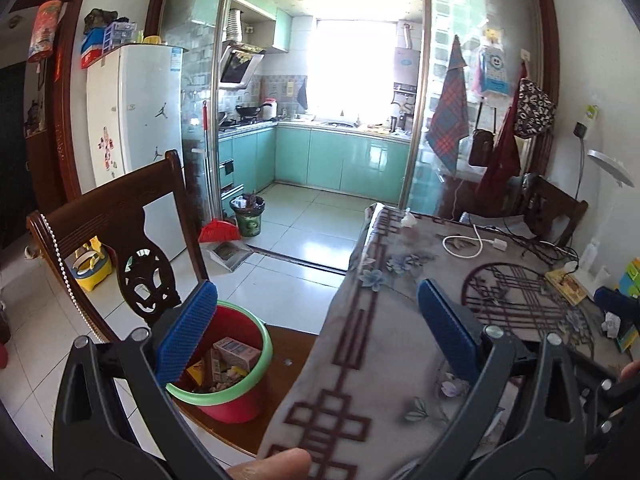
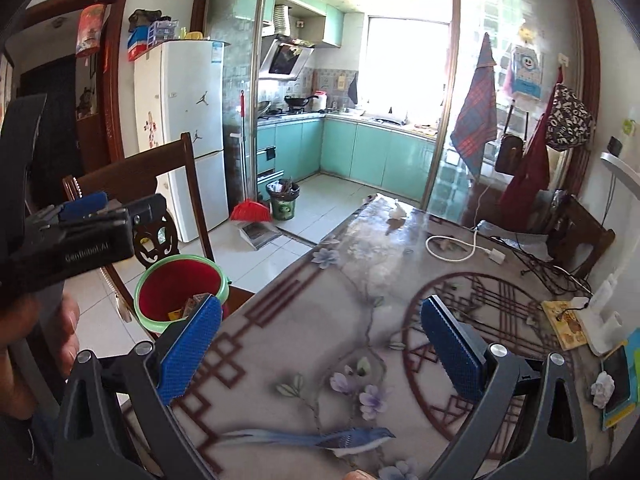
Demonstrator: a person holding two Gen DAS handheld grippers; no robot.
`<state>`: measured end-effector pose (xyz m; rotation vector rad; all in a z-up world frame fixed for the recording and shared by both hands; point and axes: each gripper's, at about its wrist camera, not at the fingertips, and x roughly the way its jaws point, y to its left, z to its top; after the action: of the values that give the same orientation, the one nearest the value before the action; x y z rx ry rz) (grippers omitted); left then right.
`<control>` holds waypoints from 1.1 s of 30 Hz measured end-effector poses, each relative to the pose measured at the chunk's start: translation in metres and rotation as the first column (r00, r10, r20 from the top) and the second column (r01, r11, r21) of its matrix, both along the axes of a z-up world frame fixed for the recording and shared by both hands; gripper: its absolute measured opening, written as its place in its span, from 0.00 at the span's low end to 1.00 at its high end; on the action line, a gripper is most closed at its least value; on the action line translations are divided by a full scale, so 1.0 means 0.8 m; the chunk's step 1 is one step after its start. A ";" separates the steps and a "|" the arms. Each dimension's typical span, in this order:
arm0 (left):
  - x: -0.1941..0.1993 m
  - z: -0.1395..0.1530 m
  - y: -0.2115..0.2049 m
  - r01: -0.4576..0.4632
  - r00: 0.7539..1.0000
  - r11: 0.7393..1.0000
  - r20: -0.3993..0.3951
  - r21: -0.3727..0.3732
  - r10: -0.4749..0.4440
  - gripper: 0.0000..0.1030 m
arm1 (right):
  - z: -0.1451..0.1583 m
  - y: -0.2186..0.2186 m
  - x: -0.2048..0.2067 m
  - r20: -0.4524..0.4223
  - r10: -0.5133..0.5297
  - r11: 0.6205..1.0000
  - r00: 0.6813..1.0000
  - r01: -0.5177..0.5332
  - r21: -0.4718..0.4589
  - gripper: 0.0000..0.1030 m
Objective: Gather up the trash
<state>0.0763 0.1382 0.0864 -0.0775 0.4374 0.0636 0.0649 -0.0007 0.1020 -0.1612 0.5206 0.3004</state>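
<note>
Here, your two grippers hang over a dining table (image 2: 280, 320) covered with a grey cloth printed with flowers, a bird and dark red fretwork. Beyond it a sliding glass door opens on a kitchen of teal cabinets (image 2: 360, 152), with a white fridge (image 2: 180, 120) to the left and a red broom (image 2: 251, 212) leaning by the door frame. A white cable (image 2: 460, 246) lies coiled at the table's far end.

Your left gripper (image 1: 316, 328) is spread wide and holds nothing; its left finger sits over the bin (image 1: 228, 368), its right finger over the cloth. The bin, red with a green rim, stands on a wooden chair (image 1: 120, 220) just beside the table's left edge, and a small carton (image 1: 236, 354) and other scraps already lie inside it.

Your right gripper (image 2: 320, 336) is likewise wide open and empty above the middle of the table. A crumpled white wad (image 2: 603, 388) lies near the table's right edge, well to the right of that gripper's right finger, touching or just beside a blue-edged flat item. Another white scrap (image 2: 398, 212) rests at the far end, well apart from both tools.
</note>
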 end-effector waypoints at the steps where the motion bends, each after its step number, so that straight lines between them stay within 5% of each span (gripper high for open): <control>1: -0.007 -0.002 -0.010 0.010 1.000 1.000 0.012 0.009 -0.010 0.95 | 0.001 -0.012 -0.007 0.010 -0.017 1.000 1.000 0.017 0.005 0.94; 9: -0.048 -0.015 -0.074 0.071 0.993 0.996 0.087 0.056 -0.075 0.95 | -0.008 -0.069 -0.051 0.093 -0.110 0.993 0.990 0.105 0.058 0.94; 20: -0.057 -0.044 -0.120 0.140 0.984 0.980 0.088 0.143 -0.154 0.95 | -0.031 -0.125 -0.062 0.118 -0.222 0.971 0.968 0.208 0.119 0.94; 33: -0.052 -0.063 -0.115 0.127 0.988 0.983 0.070 0.131 -0.137 0.96 | -0.058 -0.141 -0.051 0.075 -0.269 0.956 0.960 0.257 0.139 0.94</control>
<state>0.0348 0.0464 0.0362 0.0737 0.3575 -0.0422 0.0240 -0.1133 0.0555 0.0197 0.4224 0.0647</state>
